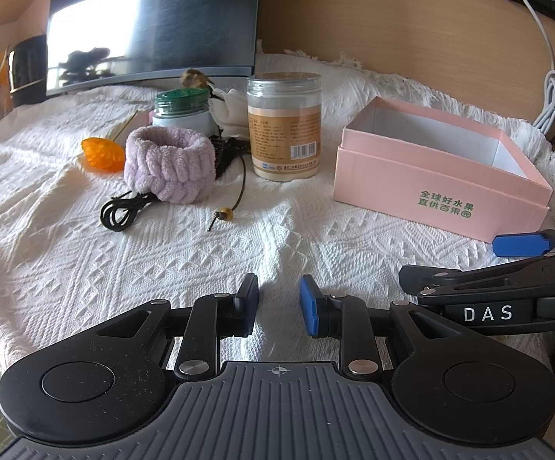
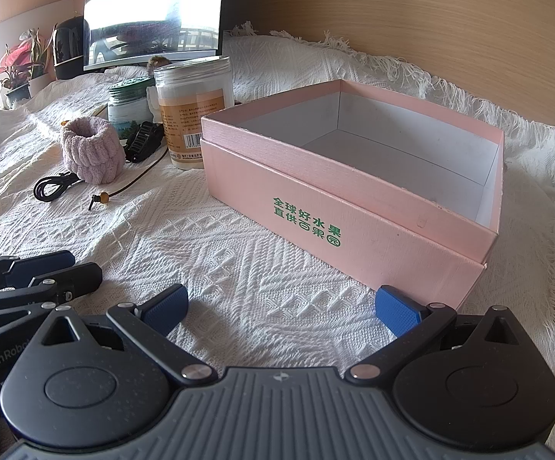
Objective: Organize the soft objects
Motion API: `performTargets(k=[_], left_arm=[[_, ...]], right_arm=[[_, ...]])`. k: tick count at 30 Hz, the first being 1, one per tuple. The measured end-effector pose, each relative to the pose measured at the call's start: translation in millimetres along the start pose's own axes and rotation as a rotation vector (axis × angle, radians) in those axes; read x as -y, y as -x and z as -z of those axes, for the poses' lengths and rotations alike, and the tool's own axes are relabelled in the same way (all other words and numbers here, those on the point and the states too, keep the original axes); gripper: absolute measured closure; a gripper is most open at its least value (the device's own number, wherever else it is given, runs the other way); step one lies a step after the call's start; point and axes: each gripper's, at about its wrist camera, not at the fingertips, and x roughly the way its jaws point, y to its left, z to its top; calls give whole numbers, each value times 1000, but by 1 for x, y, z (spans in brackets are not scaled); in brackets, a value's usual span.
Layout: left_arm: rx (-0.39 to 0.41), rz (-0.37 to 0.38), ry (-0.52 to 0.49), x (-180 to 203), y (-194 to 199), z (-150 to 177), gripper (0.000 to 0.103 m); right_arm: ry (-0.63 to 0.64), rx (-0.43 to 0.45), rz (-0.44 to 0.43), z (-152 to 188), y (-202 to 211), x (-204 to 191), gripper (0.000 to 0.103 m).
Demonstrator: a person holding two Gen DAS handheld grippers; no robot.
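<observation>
A fluffy lilac wristband stack (image 1: 170,164) stands on the white cloth at the left; it also shows in the right wrist view (image 2: 92,151). An open, empty pink box (image 1: 440,166) sits to the right, large in the right wrist view (image 2: 358,191). My left gripper (image 1: 279,303) hovers low over the cloth, jaws slightly apart and empty, well short of the wristbands. My right gripper (image 2: 281,308) is wide open and empty, just in front of the box. Its fingers (image 1: 522,243) show at the right of the left wrist view.
A clear jar with a tan label (image 1: 285,126), a green-lidded jar (image 1: 181,109), a coiled black cable (image 1: 122,211), a beaded cord (image 1: 225,214) and an orange flower (image 1: 102,153) lie around the wristbands. A monitor (image 1: 154,23) stands behind. A wooden wall backs the table.
</observation>
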Motion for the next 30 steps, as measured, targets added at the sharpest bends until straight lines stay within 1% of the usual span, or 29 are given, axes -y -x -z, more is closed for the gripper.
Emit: performTargets(k=[8,13,16,19,20,22,25,26,28,30], left_arm=[[-20,8,-3,-2,-2,-3,75],[-53,25,-27,-4,-2,-7,75],[-82,50,-49,-7,-3,-11,75],[-104,93,-66,-13,-4,-15,75],[-110,109,-64,-17,-4,-16,76],[-130,148,-43,-26,-5,-19,79],[-182,205,-26,-40,-8,-29,80],[-187,220,-23,-45,-9,-33,80],[-167,244,-7,-61,-8,-43,80],[-122,263,30,-85,-4,-59,80]], right_arm=[[0,0,0,0,0,0,0],[1,-1,0,0,0,0,0],[6,-11,-10,-2,1,2,0],[3,-68,-36,-10,0,7,0],[5,-87,-40,-13,-2,7,0],[39,-123,-36,-15,-5,4,0],[31,-167,-28,-19,-9,0,0],[32,-175,-27,-20,-7,2,0],[35,-207,-32,-25,-10,3,0],[18,-239,-19,-30,-12,2,4]])
